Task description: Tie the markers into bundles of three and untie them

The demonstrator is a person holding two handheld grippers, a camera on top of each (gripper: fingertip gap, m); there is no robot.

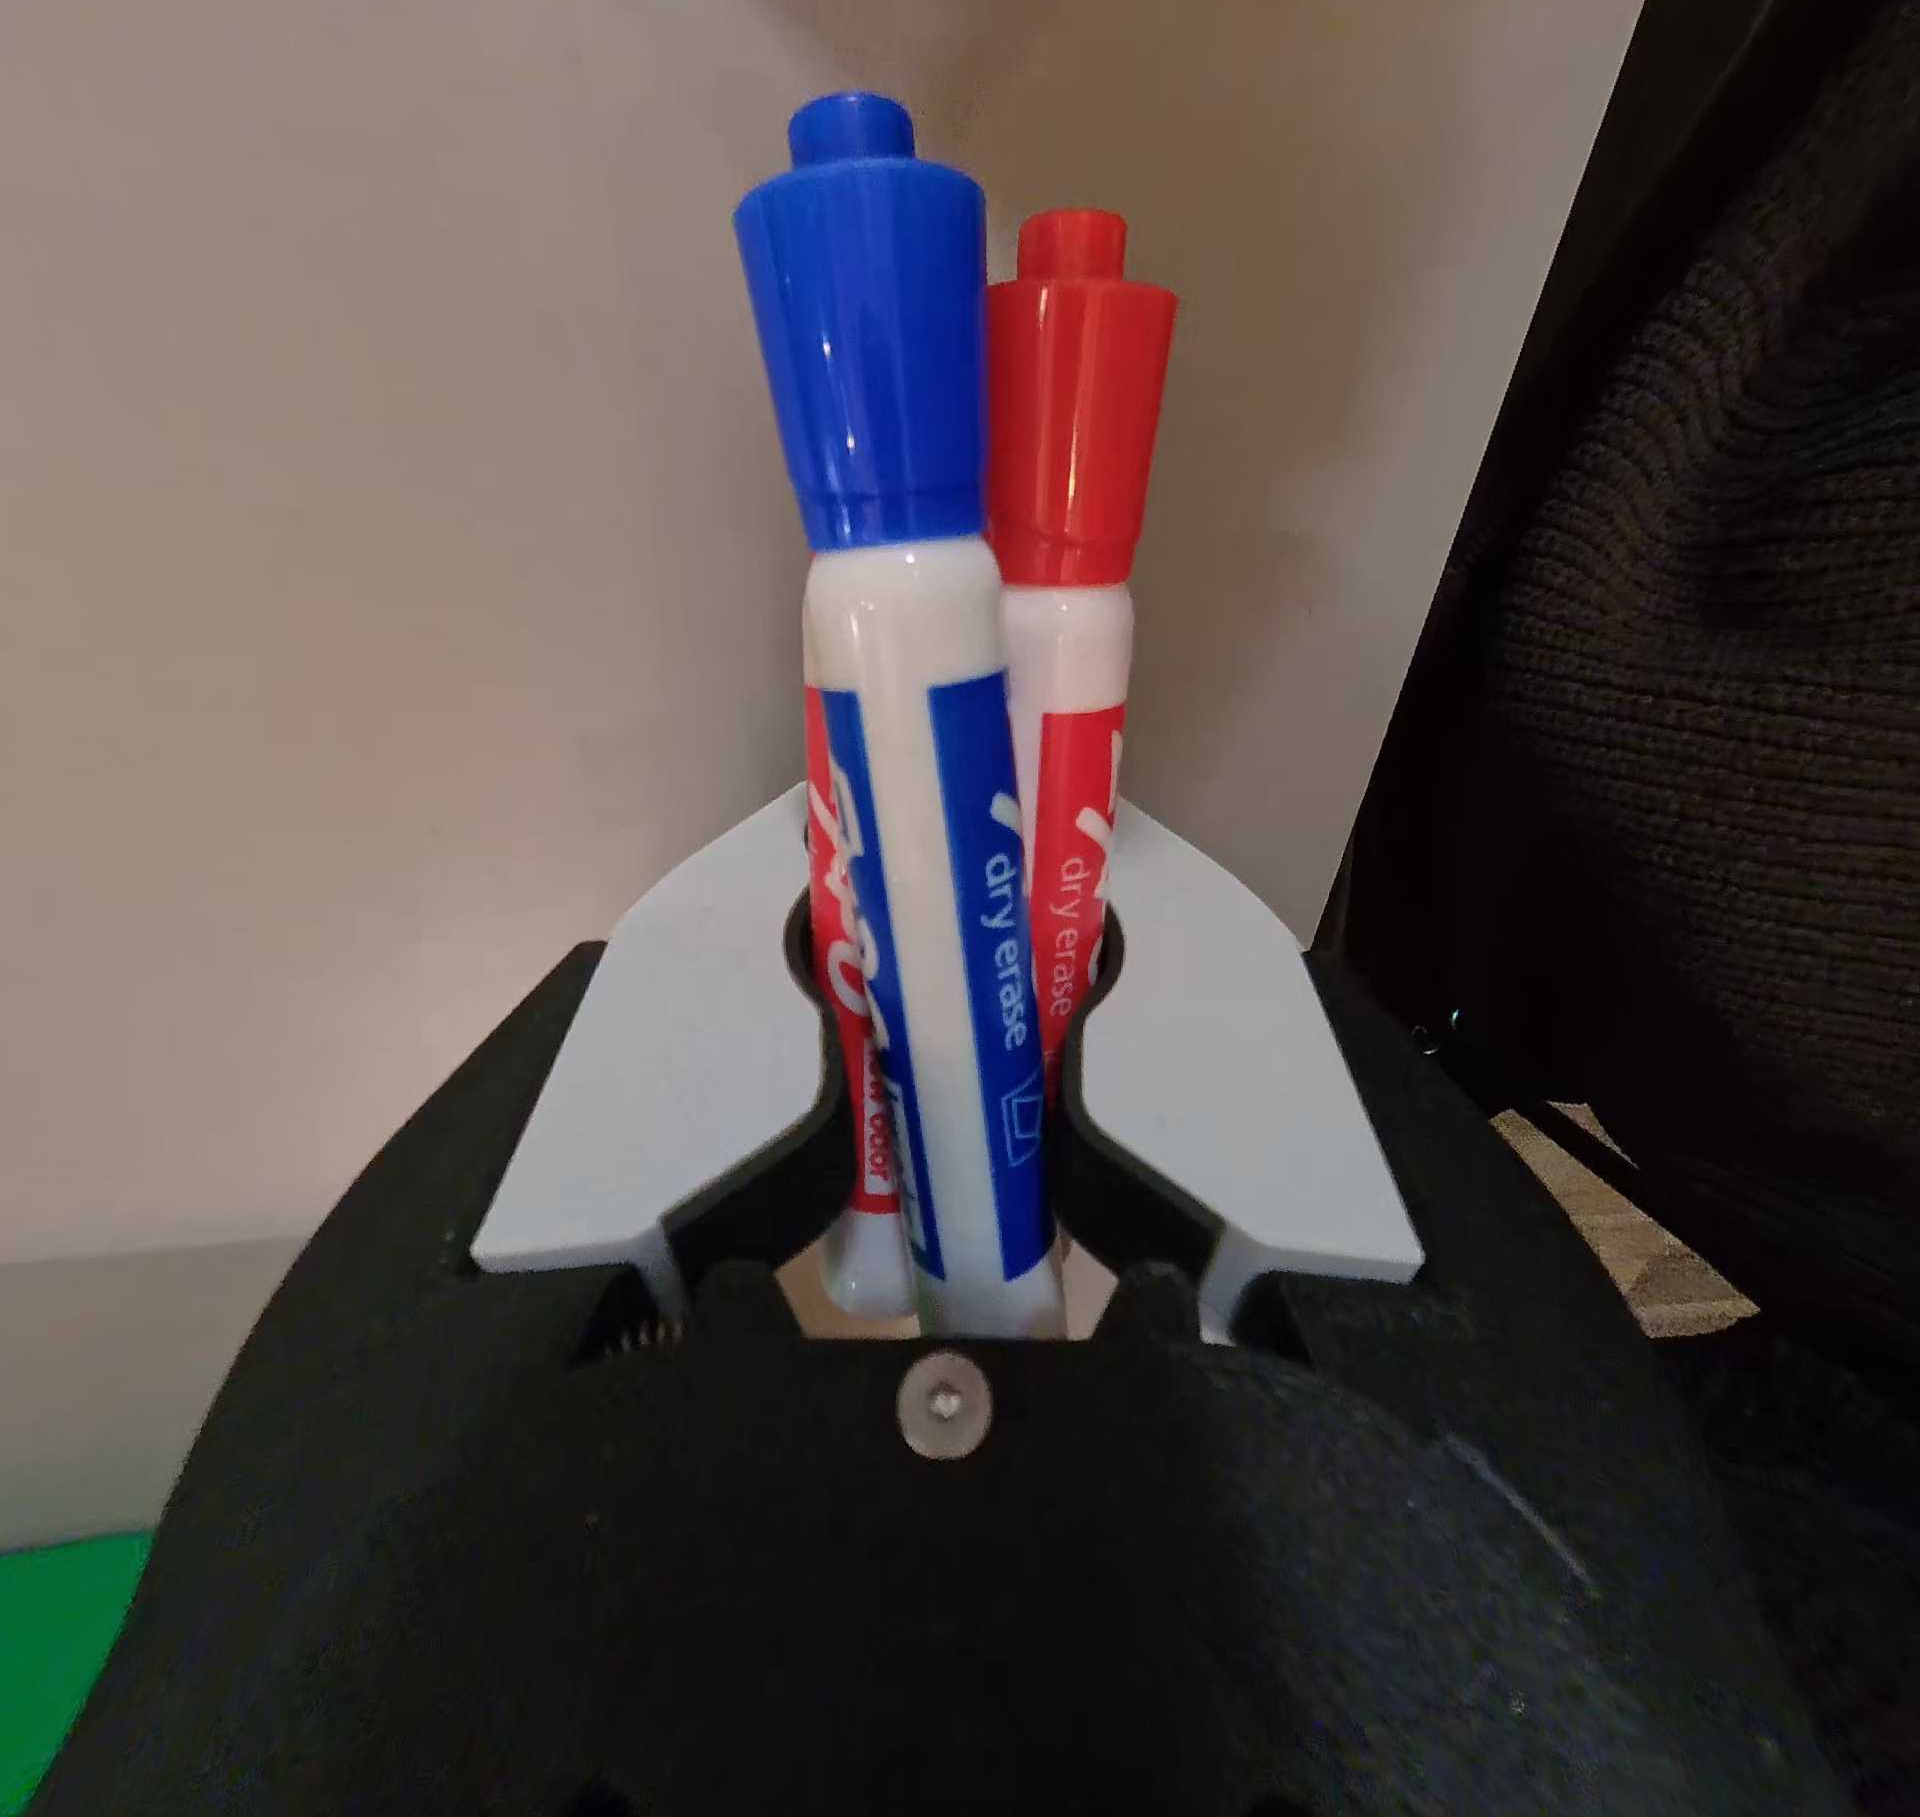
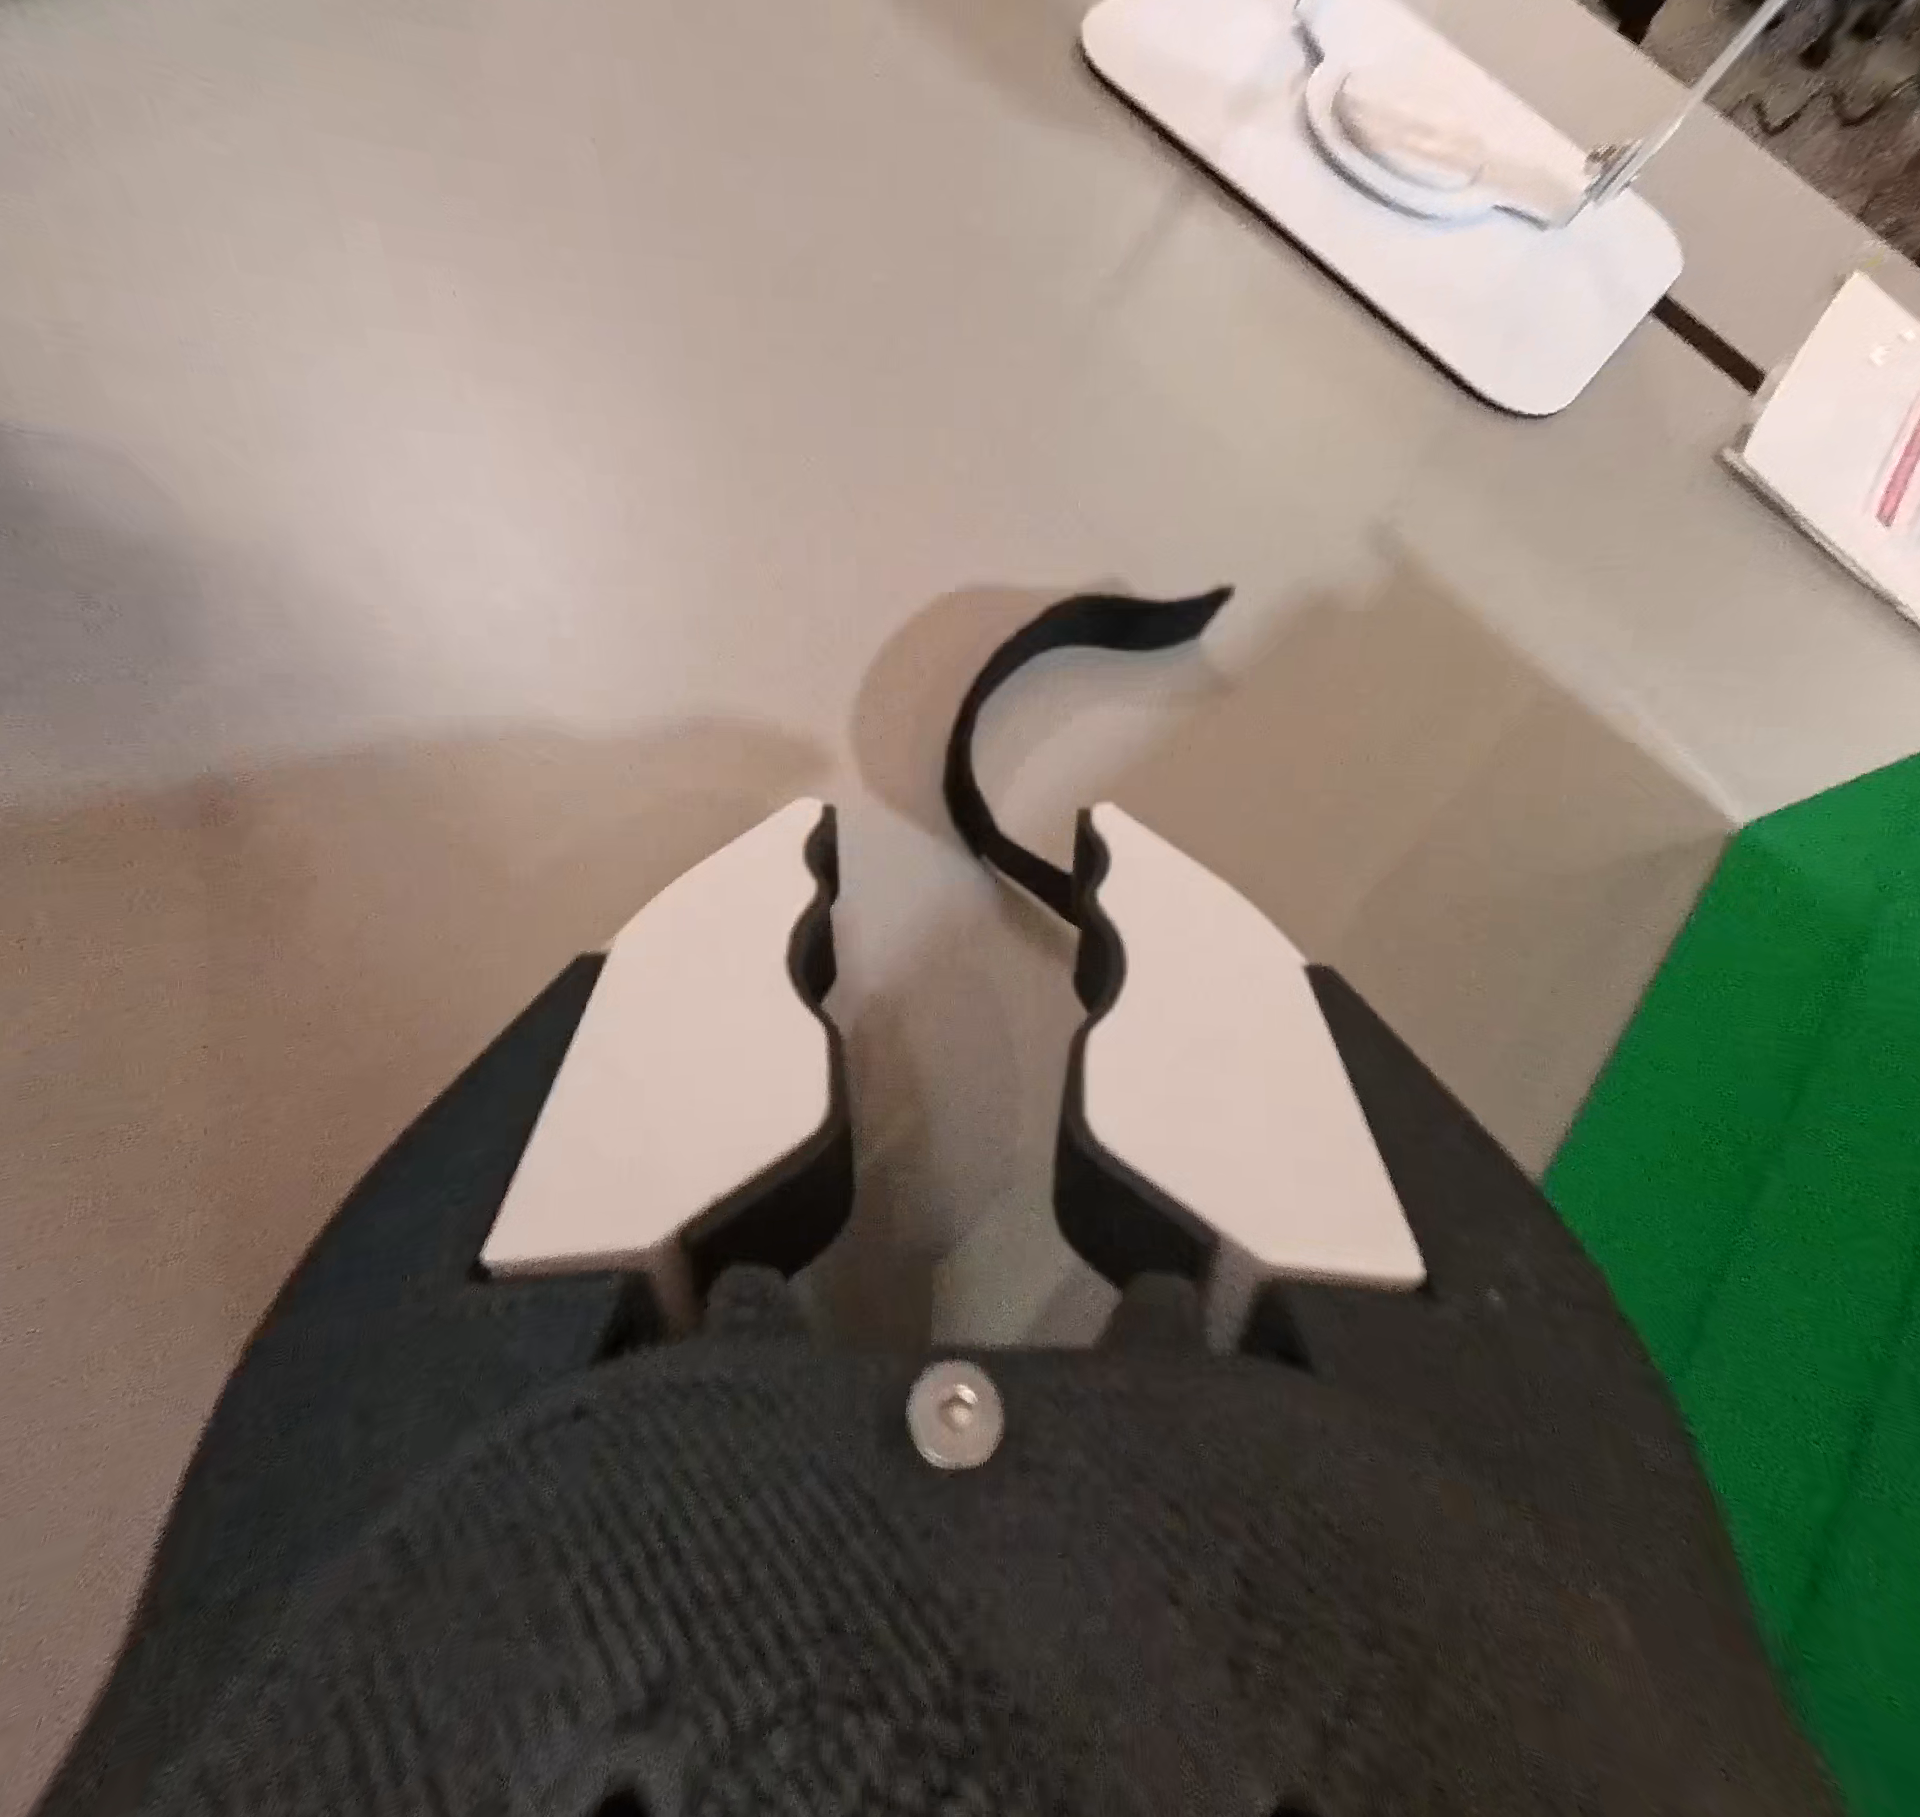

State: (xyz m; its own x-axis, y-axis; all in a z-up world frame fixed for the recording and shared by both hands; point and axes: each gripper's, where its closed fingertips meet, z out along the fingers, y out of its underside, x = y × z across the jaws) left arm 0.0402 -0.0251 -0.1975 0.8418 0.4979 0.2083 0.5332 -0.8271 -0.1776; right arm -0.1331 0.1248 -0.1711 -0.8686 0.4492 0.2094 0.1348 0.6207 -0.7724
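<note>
My left gripper [image 1: 956,822] is shut on a bundle of dry-erase markers that stands upright between its grey fingers [image 1: 665,1071]. A blue-capped marker [image 1: 883,479] is in front, a red-capped marker [image 1: 1075,479] sits behind it on the right, and a second red barrel [image 1: 836,946] shows at the left. My right gripper [image 2: 956,811] is open and empty, just above a grey table [image 2: 520,313]. A curled black strap [image 2: 997,718] lies on the table right beyond its fingertips; its lower end passes behind the right finger [image 2: 1226,1071].
A white flat stand base [image 2: 1475,240] with a clear acrylic upright is at the table's far right. A white card holder [image 2: 1839,437] stands at the right edge. A green surface [image 2: 1766,1092] lies right of the table. A dark knitted sleeve [image 1: 1714,624] fills the left view's right side.
</note>
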